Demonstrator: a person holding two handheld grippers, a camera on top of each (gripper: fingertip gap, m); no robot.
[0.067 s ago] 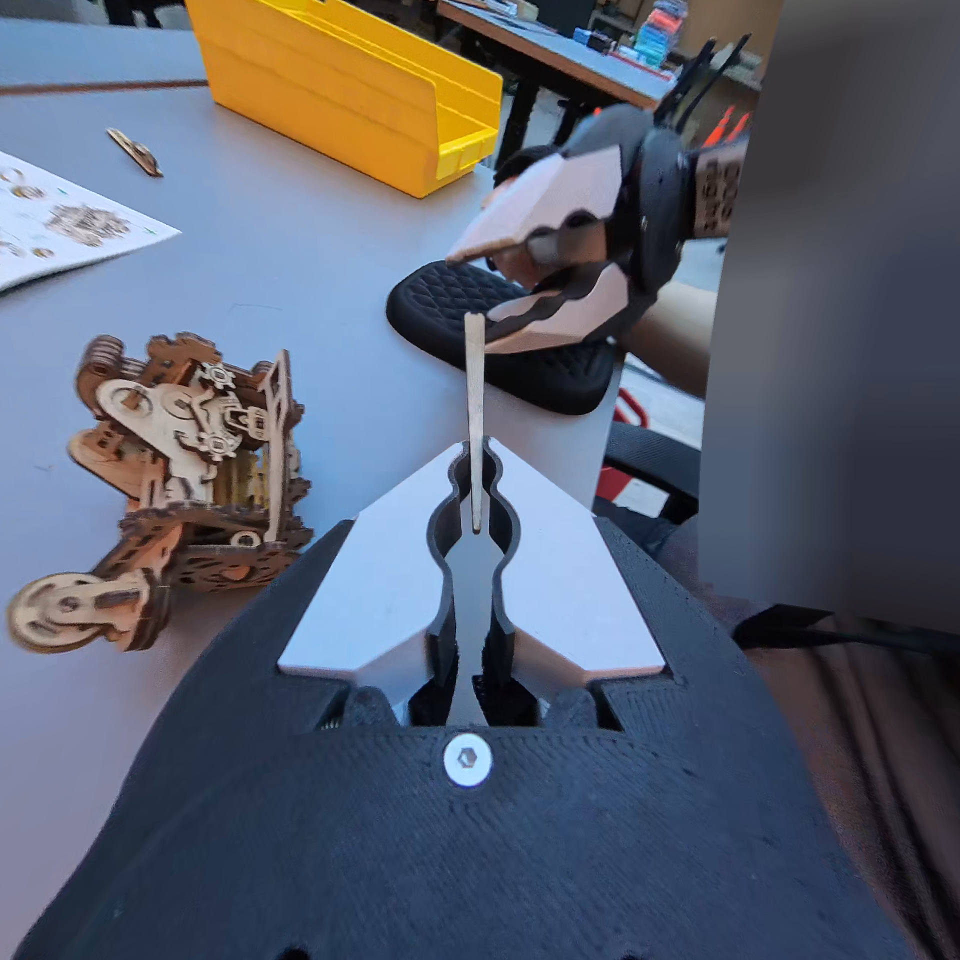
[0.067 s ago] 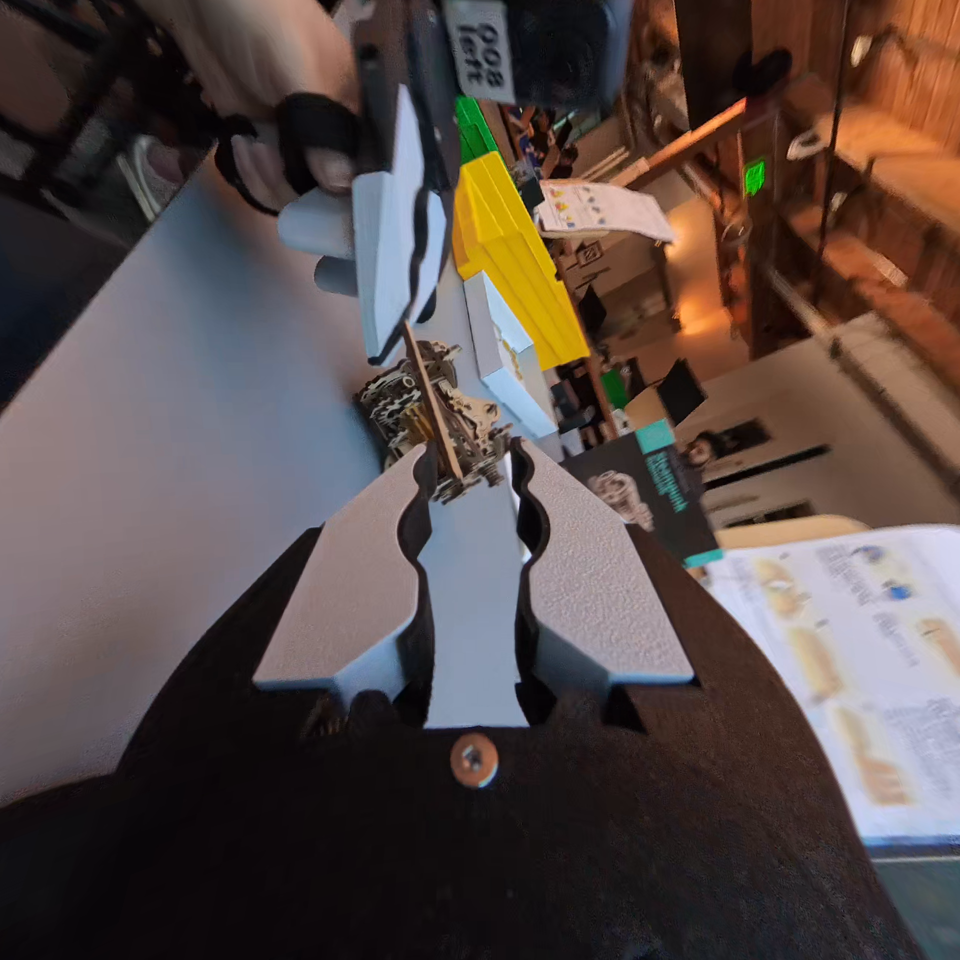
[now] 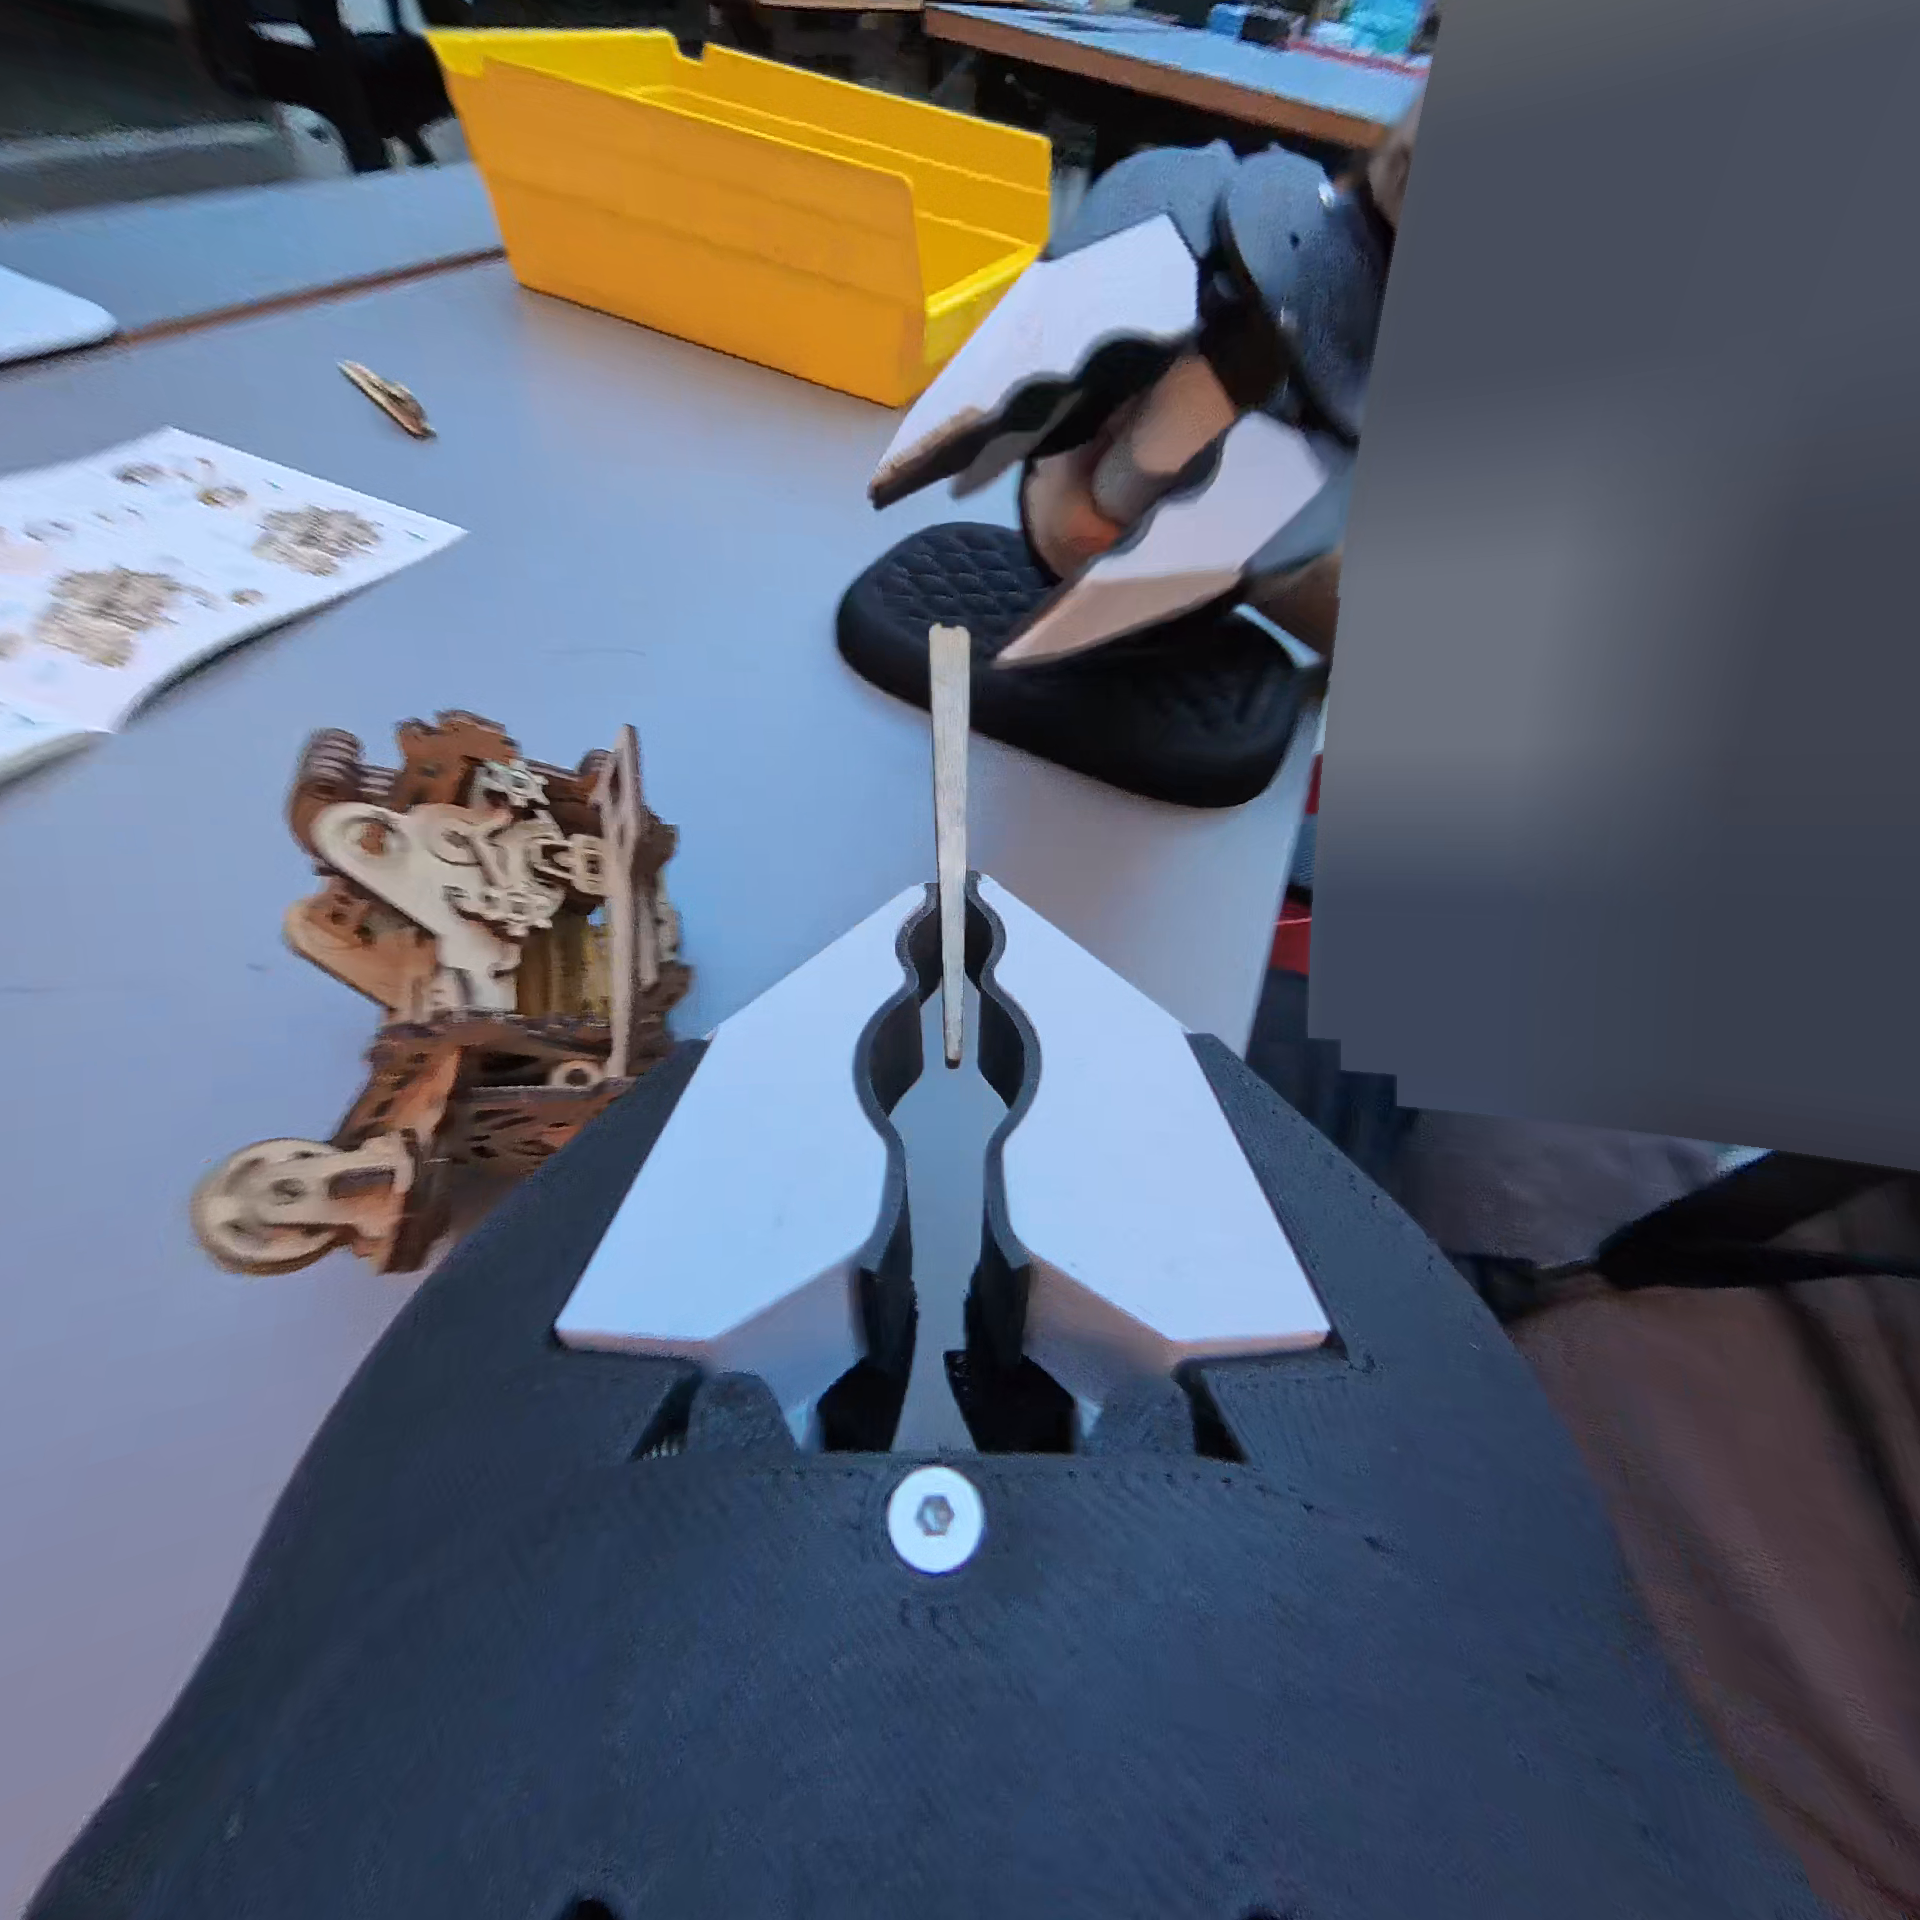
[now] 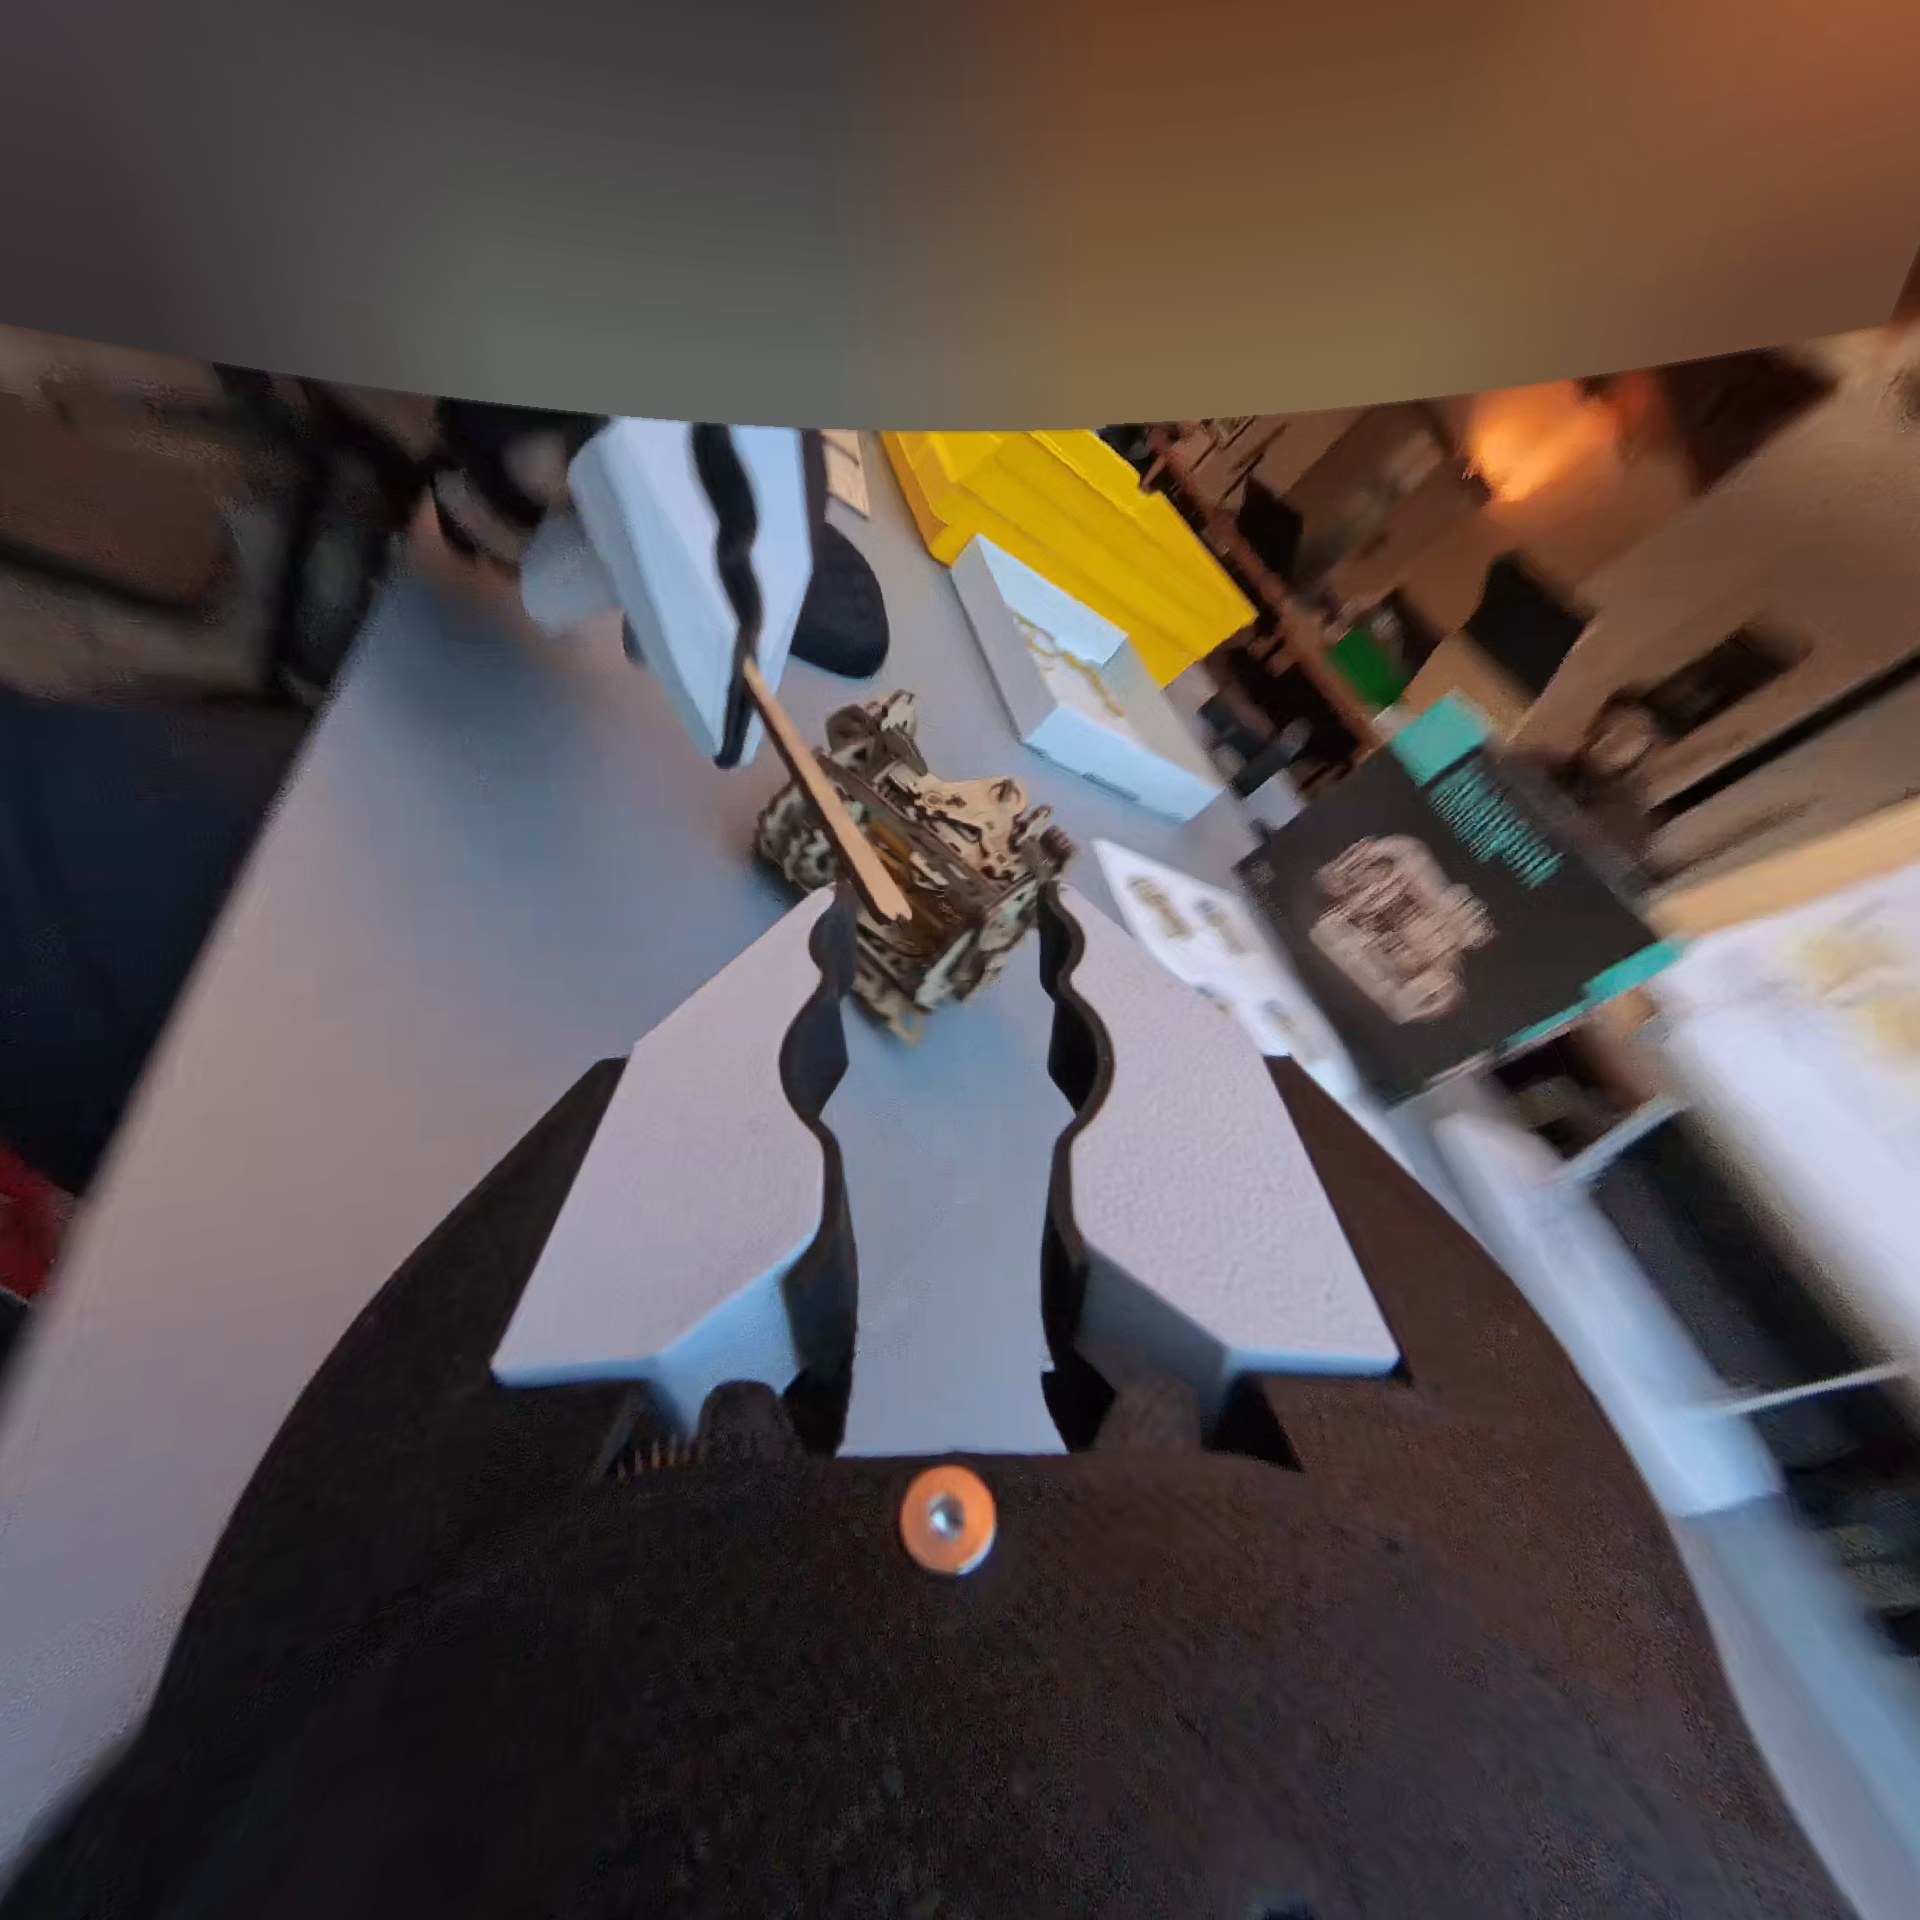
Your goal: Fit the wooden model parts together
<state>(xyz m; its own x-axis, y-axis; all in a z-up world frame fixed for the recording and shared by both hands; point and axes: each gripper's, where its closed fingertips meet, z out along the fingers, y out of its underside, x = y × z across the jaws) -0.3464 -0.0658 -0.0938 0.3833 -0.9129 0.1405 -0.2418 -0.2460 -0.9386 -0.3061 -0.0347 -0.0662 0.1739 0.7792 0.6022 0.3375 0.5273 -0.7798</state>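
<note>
The left tool [image 3: 951, 904] pinches a thin flat wooden strip [image 3: 950, 821] at its tips, the strip jutting forward. The right tool [image 4: 940, 920] is spread, empty, just beyond the strip's end. The laser-cut wooden model [image 3: 468, 956] lies on the grey surface [image 3: 623, 582] to the left, near a paper booklet [image 3: 156, 582]. A yellow plastic bin [image 3: 748, 229] sits behind; its contents are hidden.

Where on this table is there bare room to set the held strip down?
Bare grey table lies between the wooden model, yellow bin and black pad. It is crowded by the instruction sheet. The left gripper holds the wooden strip; the right gripper is open.
</note>
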